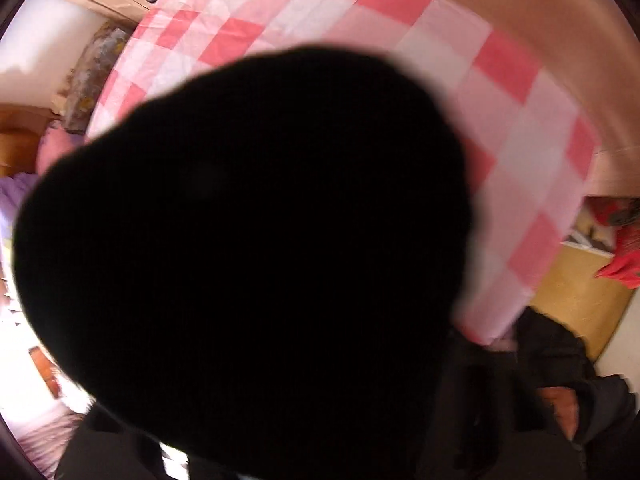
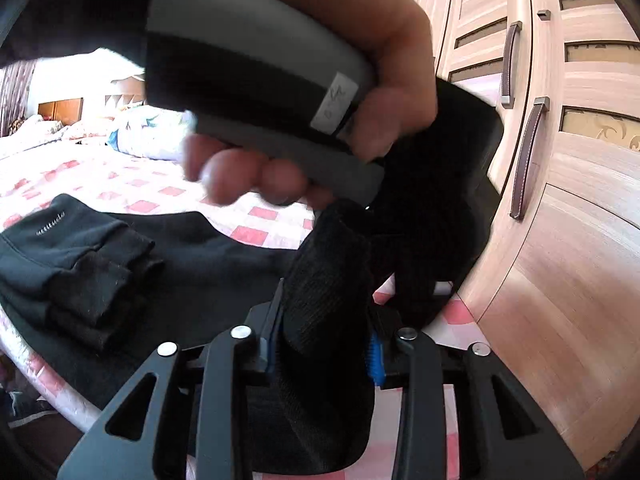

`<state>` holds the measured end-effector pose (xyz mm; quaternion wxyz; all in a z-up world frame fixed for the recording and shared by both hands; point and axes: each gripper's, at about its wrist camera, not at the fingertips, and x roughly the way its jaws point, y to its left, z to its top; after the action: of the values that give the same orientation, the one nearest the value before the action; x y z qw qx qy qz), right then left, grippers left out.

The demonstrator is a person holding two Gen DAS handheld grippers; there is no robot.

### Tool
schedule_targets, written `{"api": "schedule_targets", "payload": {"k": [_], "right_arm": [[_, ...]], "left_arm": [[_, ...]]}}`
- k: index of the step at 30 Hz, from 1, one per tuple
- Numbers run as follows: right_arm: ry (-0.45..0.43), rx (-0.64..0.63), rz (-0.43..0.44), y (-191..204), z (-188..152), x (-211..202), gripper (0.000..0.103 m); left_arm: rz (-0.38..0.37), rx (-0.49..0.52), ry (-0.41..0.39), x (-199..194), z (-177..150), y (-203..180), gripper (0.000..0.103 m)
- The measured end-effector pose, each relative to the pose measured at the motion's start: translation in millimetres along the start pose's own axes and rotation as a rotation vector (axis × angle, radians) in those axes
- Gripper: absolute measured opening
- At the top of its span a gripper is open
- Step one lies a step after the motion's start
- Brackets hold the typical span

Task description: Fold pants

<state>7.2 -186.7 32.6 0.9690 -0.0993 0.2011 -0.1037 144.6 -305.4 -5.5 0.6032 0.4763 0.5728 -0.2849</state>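
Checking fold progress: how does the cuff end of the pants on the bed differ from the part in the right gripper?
The cuff end lies on the checked bedspread; the gripped part is lifted off it, in the right gripper. The cuff end is laid fairly flat, cuffs and small lettering showing; the gripped part is bunched into a thick wad between the pads. Both are black fabric.
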Motion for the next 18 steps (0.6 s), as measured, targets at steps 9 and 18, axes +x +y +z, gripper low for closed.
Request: {"api": "schedule_targets", "payload": {"k": [9,18], "right_arm": [[0.100,0.191,0.129,-21.0,-50.7,-10.9,0.098],[0.100,0.088,0.191,50.8,-29.5,12.6,0.097]], "left_arm": [[-0.131,-0.110,-0.155,-40.6,-22.2,40.1,0.023],[-0.330,-0.291,-0.384,-124.0,-156.3,148.6,0.023]]}}
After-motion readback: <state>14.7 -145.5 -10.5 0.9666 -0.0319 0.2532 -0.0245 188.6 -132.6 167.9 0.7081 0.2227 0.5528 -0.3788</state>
